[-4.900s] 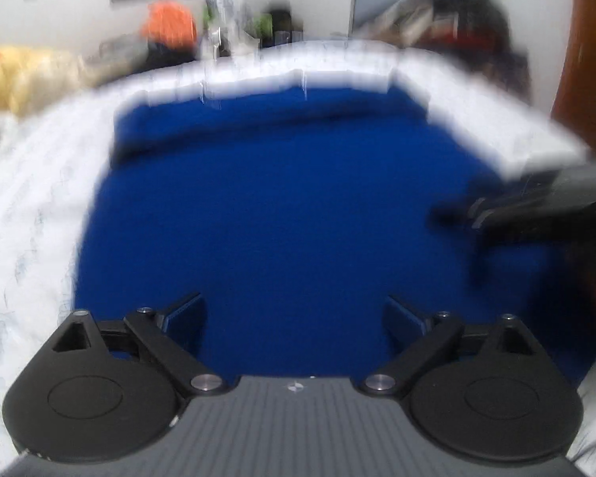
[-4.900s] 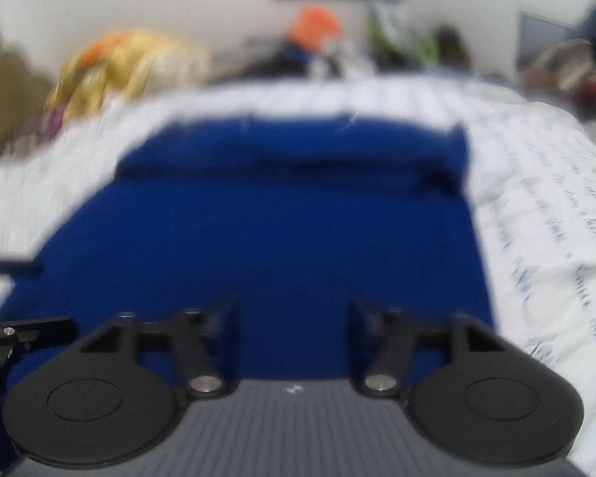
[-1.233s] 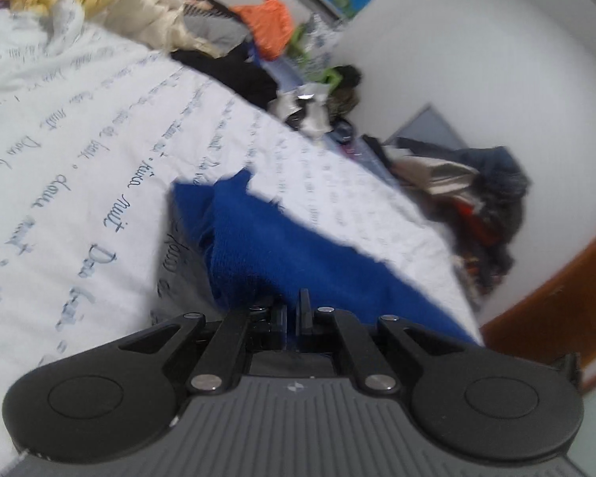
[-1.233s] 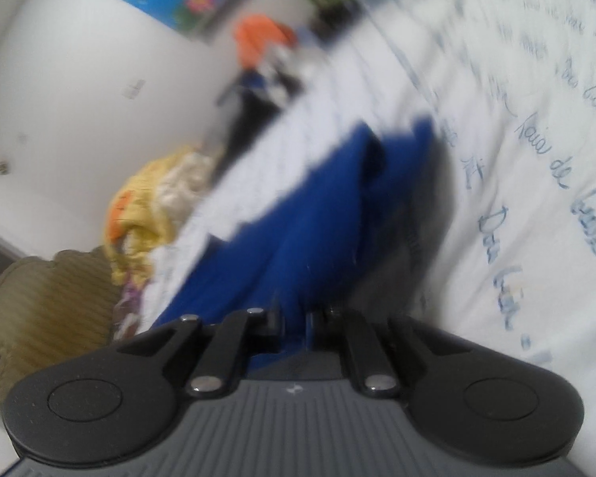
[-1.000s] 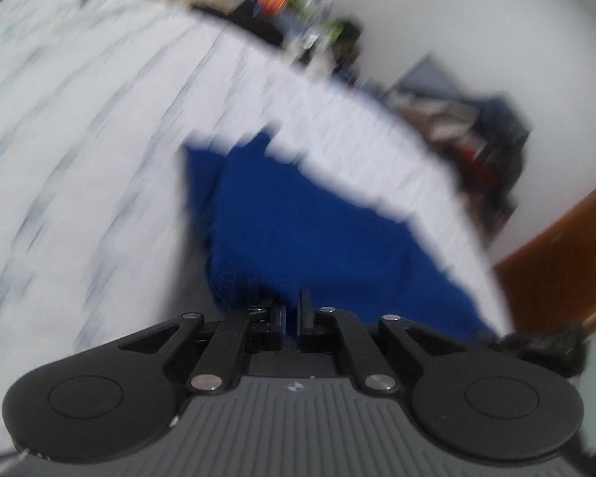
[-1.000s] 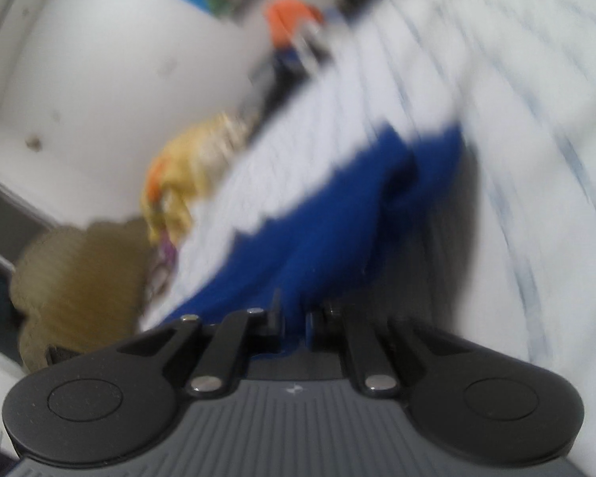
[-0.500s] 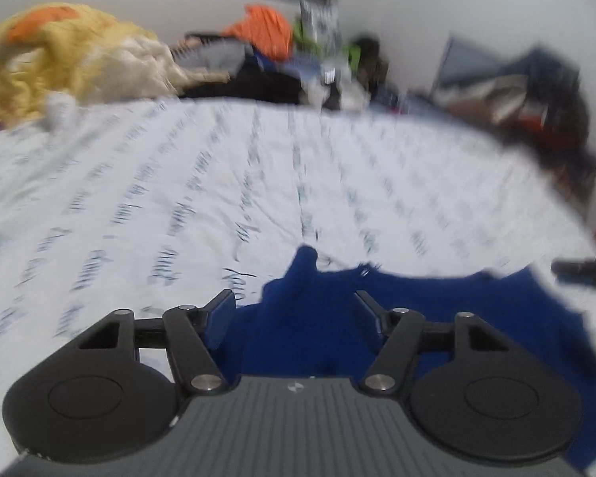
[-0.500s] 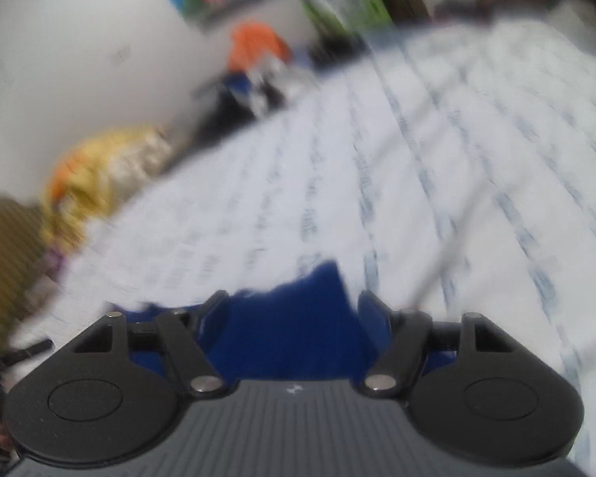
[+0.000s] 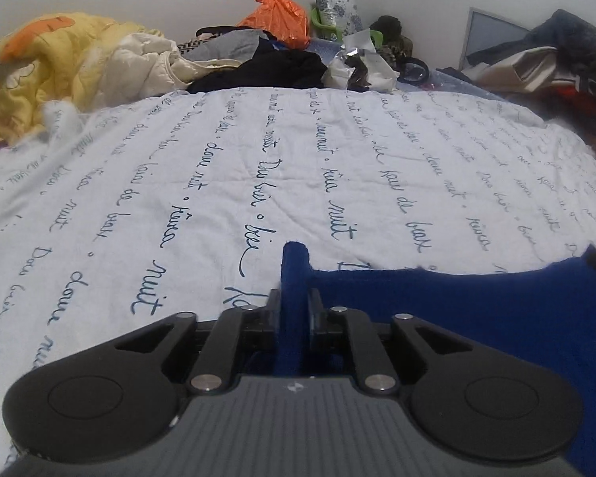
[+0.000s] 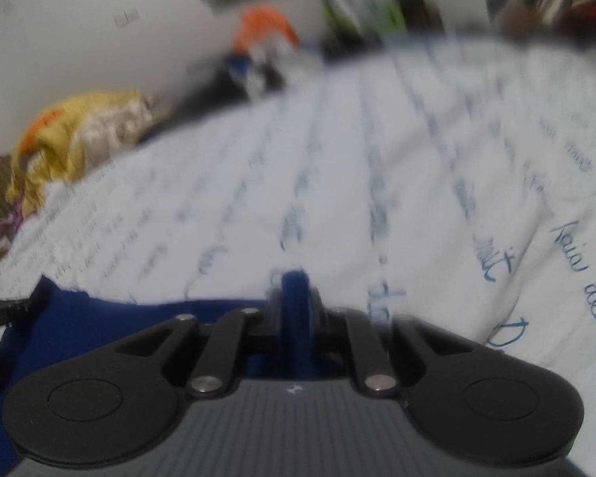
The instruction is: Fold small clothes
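Half a second ago both our tools stood open over the near edge of the blue garment (image 9: 476, 310); now each is clamped on it. Our left tool (image 9: 294, 310) pinches a bunched corner that pokes up between its closed jaws, and the cloth stretches away to the right across the bed sheet (image 9: 258, 167), low over it or resting on it. Our right tool (image 10: 296, 310) grips the other corner the same way, though that view is smeared by motion, so the hold there probably matches but we cannot judge how deep the bite is. We take this to mean both corners are secured and another fold can start: lifting them together and carrying that edge across the garment. The clutter pile (image 9: 274, 51) beyond the sheet lies well apart.
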`<state>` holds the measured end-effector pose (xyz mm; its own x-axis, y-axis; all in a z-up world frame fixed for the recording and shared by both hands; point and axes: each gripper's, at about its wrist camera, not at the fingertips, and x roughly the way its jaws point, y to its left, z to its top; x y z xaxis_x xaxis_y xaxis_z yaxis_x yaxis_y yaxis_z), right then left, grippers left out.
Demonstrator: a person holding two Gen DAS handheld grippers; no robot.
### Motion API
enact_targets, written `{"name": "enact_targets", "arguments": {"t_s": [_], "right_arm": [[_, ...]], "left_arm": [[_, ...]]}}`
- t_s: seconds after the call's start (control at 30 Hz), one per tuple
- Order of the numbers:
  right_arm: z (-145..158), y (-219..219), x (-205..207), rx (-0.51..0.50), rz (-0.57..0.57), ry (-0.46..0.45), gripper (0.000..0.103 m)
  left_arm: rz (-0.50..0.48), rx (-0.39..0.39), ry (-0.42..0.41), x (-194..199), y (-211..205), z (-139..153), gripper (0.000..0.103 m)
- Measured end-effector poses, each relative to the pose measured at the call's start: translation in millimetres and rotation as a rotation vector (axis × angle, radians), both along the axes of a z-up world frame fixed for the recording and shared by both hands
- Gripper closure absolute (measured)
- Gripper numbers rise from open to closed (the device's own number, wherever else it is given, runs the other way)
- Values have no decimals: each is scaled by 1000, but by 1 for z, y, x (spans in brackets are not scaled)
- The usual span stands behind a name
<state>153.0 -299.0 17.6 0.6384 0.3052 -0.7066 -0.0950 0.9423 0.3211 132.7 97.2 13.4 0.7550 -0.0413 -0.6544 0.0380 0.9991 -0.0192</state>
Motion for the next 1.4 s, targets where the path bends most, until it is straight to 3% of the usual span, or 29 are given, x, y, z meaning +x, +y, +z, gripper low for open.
{"name": "enact_targets", "arguments": {"t_s": [0.03, 0.07, 0.13, 0.2, 0.27, 0.33, 0.37, 0.4, 0.43, 0.5, 0.6, 0.67, 0.7, 0.73, 0.8, 0.83, 0.87, 0.97, 1.03, 1.1, 1.17, 1.2, 1.23, 1.27, 1.3, 1.33, 1.4], "right_arm": [[7, -3, -4, 3, -22, 12, 73], [17, -10, -12, 27, -53, -14, 73], [36, -19, -34, 105, -92, -106, 73], [48, -9, -48, 161, -49, -112, 71], [41, 11, -52, 156, 0, -82, 69], [17, 28, -52, 40, 35, -38, 69], [-3, 33, -54, -48, 45, -16, 69], [-12, 29, -66, -81, 69, -119, 68], [-14, 19, -64, -35, 42, -102, 68], [-18, 12, -61, -18, 25, -93, 69], [-3, 24, -73, -119, 10, -76, 68], [13, 31, -93, -123, 3, -89, 64], [16, 35, -105, -98, 31, -107, 61], [17, 41, -116, -93, 60, -109, 47], [4, 53, -133, -175, 116, -92, 28], [5, 55, -149, -232, 151, -169, 28], [4, 54, -152, -238, 155, -173, 28], [13, 53, -154, -294, 130, -105, 28], [22, 54, -162, -315, 111, -88, 28], [28, 58, -177, -260, 147, -107, 28], [16, 68, -184, -246, 213, -48, 27], [11, 72, -195, -298, 240, -85, 26], [7, 72, -207, -332, 271, -146, 25], [7, 66, -211, -307, 262, -137, 25], [11, 62, -212, -288, 251, -100, 25], [16, 61, -214, -305, 243, -71, 25], [28, 64, -224, -327, 216, -72, 25]], "left_arm": [[-7, -6, -27, -9, -2, 11, 86], [-17, -21, -62, -21, -2, 21, 79], [-64, -75, -109, -40, -10, 35, 59], [-138, -100, -99, -50, -29, 32, 37], [-194, -63, -54, -49, -51, 16, 37], [-179, -1, 4, -40, -57, -10, 37], [-180, 18, -57, -43, -54, -18, 26], [-166, 6, -55, -42, -48, -20, 23], [-147, -12, -47, -39, -44, -17, 23], [-157, 51, -54, -40, -51, -12, 22], [-126, 120, -46, -56, -58, 2, 25], [-157, 65, -73, -80, -54, 11, 20], [-176, 39, -79, -91, -55, 12, 10], [-184, 41, -63, -98, -56, 5, 7], [-186, 39, -45, -105, -52, -19, 0], [-179, -5, -50, -107, -44, -21, 1], [-160, 4, -42, -107, -40, -19, 1], [-147, 42, -36, -121, -36, -5, 16], [-170, 26, -47, -137, -38, 2, 14], [-211, -8, -21, -146, -44, -3, 9], [-228, 65, -27, -153, -53, -19, 4], [-240, 119, -61, -160, -56, -24, 1], [-235, 112, -54, -163, -54, -23, 1], [-225, 102, -35, -166, -51, -19, 5], [-212, 104, -31, -171, -48, -13, 17], [-208, 100, -40, -178, -46, -7, 20], [-224, 63, -55, -191, -42, -2, 9]]}}
